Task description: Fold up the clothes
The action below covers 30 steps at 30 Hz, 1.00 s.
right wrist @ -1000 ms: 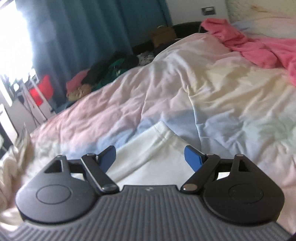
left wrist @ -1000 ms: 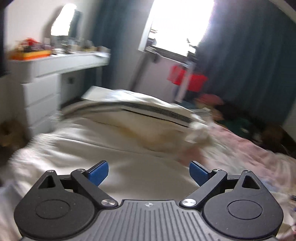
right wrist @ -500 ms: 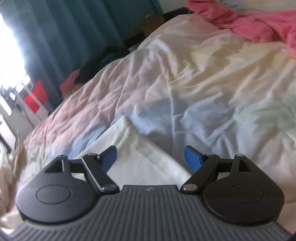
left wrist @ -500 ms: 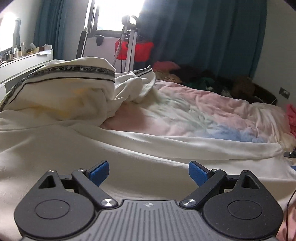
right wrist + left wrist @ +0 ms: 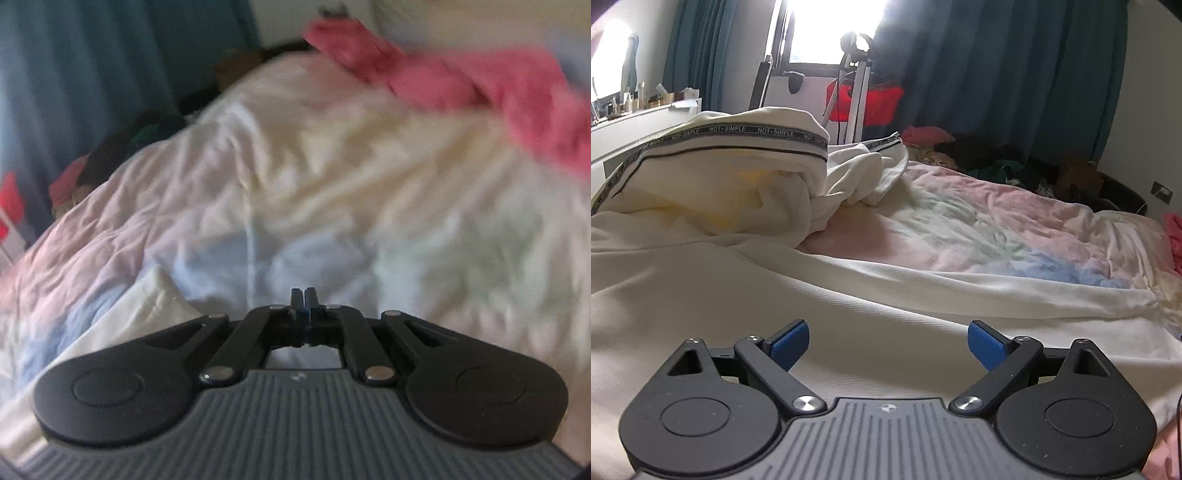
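Left wrist view: the left gripper (image 5: 888,341) hovers low over a cream garment (image 5: 849,314) spread across the bed (image 5: 997,221), its blue fingers (image 5: 790,341) spread wide with nothing between them. The garment's far end, with a lettered black band (image 5: 738,131), is bunched in a heap at the left; a long edge runs off to the right. If this side is to be gripped, I judge the fingers should come down over one edge or corner, not the flat middle, and take every layer there.

Right wrist view, blurred: the right gripper (image 5: 304,295) has its fingers clenched together. Whether cloth is pinched between them cannot be told. A corner of the garment (image 5: 159,295) lies just left of them on the bed (image 5: 369,184); a pink cloth (image 5: 480,85) lies far off. Any lift should be slow and level with the other side, so the fold lands straight.
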{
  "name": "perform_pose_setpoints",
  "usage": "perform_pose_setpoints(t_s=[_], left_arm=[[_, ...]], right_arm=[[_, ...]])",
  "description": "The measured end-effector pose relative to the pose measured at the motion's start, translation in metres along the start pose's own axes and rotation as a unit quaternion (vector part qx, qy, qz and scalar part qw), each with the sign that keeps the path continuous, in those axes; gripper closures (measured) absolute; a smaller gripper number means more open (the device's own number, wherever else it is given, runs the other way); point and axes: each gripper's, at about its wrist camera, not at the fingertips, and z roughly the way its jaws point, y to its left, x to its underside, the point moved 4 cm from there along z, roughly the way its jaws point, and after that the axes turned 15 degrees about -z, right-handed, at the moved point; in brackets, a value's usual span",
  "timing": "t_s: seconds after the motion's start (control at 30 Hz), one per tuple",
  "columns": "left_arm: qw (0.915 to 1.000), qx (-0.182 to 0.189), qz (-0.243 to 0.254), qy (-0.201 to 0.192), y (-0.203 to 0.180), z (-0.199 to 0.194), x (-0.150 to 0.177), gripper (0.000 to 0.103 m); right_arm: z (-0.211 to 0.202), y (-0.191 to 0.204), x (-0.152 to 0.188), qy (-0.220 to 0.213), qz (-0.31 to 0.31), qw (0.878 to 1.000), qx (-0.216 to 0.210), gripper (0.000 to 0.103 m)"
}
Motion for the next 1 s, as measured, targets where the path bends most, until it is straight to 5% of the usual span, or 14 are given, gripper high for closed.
perform_pose_setpoints(t_s=[0.23, 0.53, 0.6, 0.67, 0.73, 0.93, 1.0], left_arm=[[0.9992, 0.005, 0.034, -0.019, -0.013, -0.01, 0.006, 0.009], [0.9974, -0.011, 0.067, -0.024, -0.016, -0.019, 0.025, 0.01], [0.9977, -0.017, 0.064, -0.017, -0.013, -0.016, 0.027, 0.01], [0.9979, -0.021, 0.06, -0.01, -0.011, -0.008, 0.024, 0.011], [0.998, -0.025, 0.058, -0.004, -0.009, 0.003, 0.017, 0.012], [0.9961, -0.034, 0.078, -0.024, -0.034, 0.062, -0.027, 0.016], [0.995, -0.036, 0.09, -0.027, -0.053, 0.094, -0.043, 0.026]], right_arm=[[-0.053, 0.055, 0.001, -0.031, -0.094, 0.992, -0.073, 0.099], [-0.17, 0.19, -0.001, -0.104, -0.196, 0.947, -0.231, 0.094], [-0.188, 0.211, 0.006, -0.108, -0.203, 0.933, -0.276, 0.072], [-0.199, 0.221, 0.016, -0.109, -0.186, 0.926, -0.311, 0.026], [-0.205, 0.23, 0.027, -0.104, -0.175, 0.92, -0.334, 0.025], [-0.19, 0.232, 0.036, -0.093, -0.135, 0.945, -0.282, 0.025], [-0.178, 0.228, 0.036, -0.095, -0.122, 0.953, -0.26, 0.025]])
